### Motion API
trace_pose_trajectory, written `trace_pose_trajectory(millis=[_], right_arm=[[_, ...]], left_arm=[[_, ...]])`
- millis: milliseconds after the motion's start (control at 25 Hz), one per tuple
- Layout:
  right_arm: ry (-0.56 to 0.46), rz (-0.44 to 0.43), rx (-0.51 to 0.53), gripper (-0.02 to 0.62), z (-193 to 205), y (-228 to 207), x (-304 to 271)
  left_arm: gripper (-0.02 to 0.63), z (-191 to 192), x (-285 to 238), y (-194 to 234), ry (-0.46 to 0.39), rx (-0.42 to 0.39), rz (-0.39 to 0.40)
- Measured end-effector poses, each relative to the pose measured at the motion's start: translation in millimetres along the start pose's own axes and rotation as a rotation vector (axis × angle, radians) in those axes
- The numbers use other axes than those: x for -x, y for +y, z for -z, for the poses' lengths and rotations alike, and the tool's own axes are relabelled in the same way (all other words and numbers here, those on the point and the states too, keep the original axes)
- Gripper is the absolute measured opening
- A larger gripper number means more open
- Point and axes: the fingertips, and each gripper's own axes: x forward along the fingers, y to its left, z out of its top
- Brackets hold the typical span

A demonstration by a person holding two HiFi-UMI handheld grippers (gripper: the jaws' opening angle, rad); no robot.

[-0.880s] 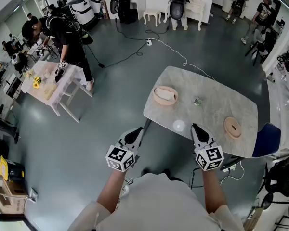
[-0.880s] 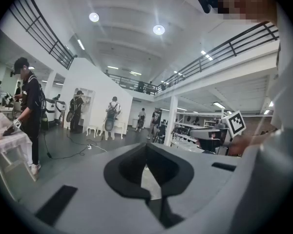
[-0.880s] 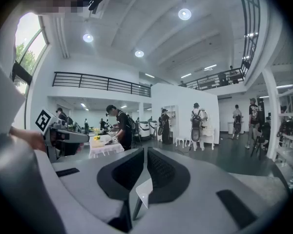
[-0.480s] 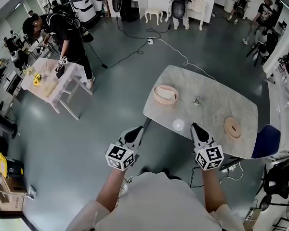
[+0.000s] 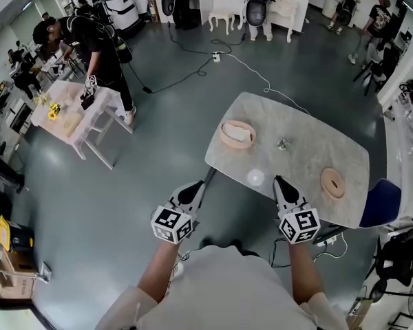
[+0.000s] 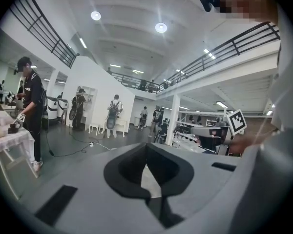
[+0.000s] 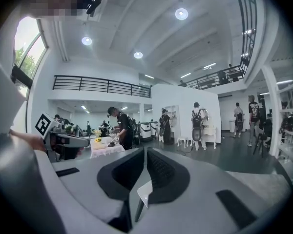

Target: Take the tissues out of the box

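Holding the left gripper [image 5: 199, 186] just off the near left corner of the marble table [image 5: 310, 143], jaws pressed together on nothing; holding the right gripper [image 5: 279, 181] over the near edge, jaws likewise together and empty; seeing the round tissue box [image 5: 236, 135], white tissue showing, at the table's far left, well apart from both; noting a slotted wooden disc [image 5: 333, 182] at right.

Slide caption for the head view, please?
Left gripper and right gripper, shut and empty, short of the tissue box on the table.
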Motion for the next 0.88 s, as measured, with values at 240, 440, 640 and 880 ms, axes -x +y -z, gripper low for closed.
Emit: trace_pose_trajectory(millis=[240,440,640,880], right_arm=[[0.006,0.003,0.003,0.046,3.8,-7.2,3.7],[0.01,-0.009,-0.002,0.056,6.1,-15.7,6.2],[0.016,-0.026,0.005,0.103,8.6,-23.3,7.6],[0.022,-0.053,0.008,0.101,12.7,-30.2,8.6]], left_arm=[[0.009,3.0,-3.6,-7.8,-0.001,0.001,-0.007],[0.009,5.1,-9.9,-15.5,0.0,0.007,-0.018],[0.009,8.4,-13.8,-21.9,0.001,0.011,-0.036],[0.009,13.8,-16.8,-30.4,-0.004,0.016,-0.057]])
